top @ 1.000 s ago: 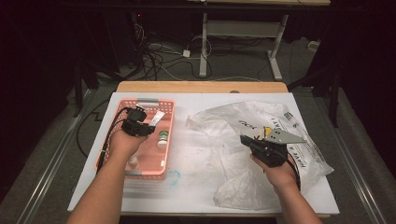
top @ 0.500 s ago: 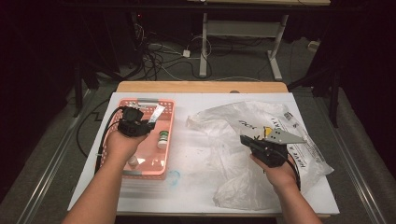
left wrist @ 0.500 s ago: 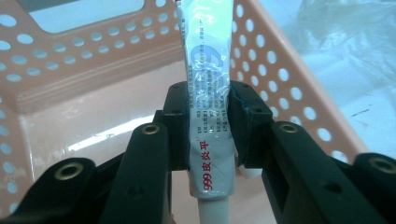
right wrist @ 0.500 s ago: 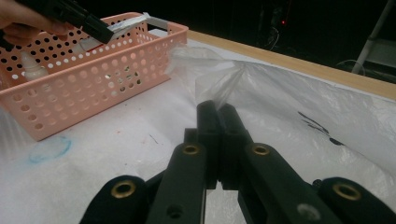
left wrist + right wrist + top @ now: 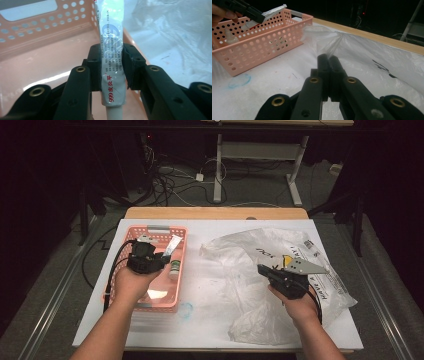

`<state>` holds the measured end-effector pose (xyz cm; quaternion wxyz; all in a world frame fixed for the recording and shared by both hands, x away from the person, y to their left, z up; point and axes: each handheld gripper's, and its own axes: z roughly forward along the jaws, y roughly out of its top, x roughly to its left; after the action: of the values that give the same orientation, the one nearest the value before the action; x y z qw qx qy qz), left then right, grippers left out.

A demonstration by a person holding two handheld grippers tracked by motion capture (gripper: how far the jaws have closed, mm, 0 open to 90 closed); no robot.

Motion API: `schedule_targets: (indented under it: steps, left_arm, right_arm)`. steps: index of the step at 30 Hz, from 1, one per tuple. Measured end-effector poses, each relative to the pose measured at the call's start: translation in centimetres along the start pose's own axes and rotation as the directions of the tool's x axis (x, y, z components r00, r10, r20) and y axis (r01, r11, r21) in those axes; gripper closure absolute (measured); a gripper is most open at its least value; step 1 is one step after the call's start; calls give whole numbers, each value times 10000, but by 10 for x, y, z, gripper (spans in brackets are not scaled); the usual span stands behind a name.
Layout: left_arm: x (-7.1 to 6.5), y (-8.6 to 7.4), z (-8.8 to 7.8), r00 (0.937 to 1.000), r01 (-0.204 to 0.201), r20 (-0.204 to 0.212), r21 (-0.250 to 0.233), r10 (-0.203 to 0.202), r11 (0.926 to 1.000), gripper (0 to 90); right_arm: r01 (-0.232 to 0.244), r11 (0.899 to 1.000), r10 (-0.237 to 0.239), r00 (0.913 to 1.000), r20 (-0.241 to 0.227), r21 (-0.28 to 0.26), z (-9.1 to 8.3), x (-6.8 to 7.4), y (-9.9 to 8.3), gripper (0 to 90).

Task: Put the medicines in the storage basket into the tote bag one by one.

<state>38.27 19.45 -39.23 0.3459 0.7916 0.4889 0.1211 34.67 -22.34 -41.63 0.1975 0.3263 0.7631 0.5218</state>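
Ointment tube (image 5: 111,52) (red "999" print) pinched by left tool (image 5: 111,67); right tool (image 5: 328,61) nips plastic bag (image 5: 332,46).

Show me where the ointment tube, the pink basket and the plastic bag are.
ointment tube (image 5: 111,53), left gripper view, on its printed middle between the jaws.
pink basket (image 5: 161,228), high view, on its far rim.
plastic bag (image 5: 240,251), high view, on its crumpled left part.

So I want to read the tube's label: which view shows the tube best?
The left gripper view: the tube sits close up, clamped between the left gripper pads, its print legible. The high view shows it small, above the pink basket. The right gripper view catches just its crimped end.
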Motion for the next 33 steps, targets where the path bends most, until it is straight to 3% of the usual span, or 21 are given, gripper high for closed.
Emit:
schedule_targets:
  steps: [12, 20, 33]
  left_arm:
    - [-31, -8, -6, 9967, -325, 729, -337, 349, 9989, 683]
    - [-60, -6, 4, 9891, -840, 1187, -336, 874, 9959, 683]
    - [-93, -3, 21, 9753, -1297, 1749, -403, 1348, 9907, 682]
  right_arm:
    - [130, 9999, -130, 9999, 34, -12, 1, 3, 0, 900]
    - [241, 9996, -240, 9997, 75, -162, -3, 3, 3, 900]
    - [252, 9993, -250, 9997, 66, -292, -7, 2, 4, 900]
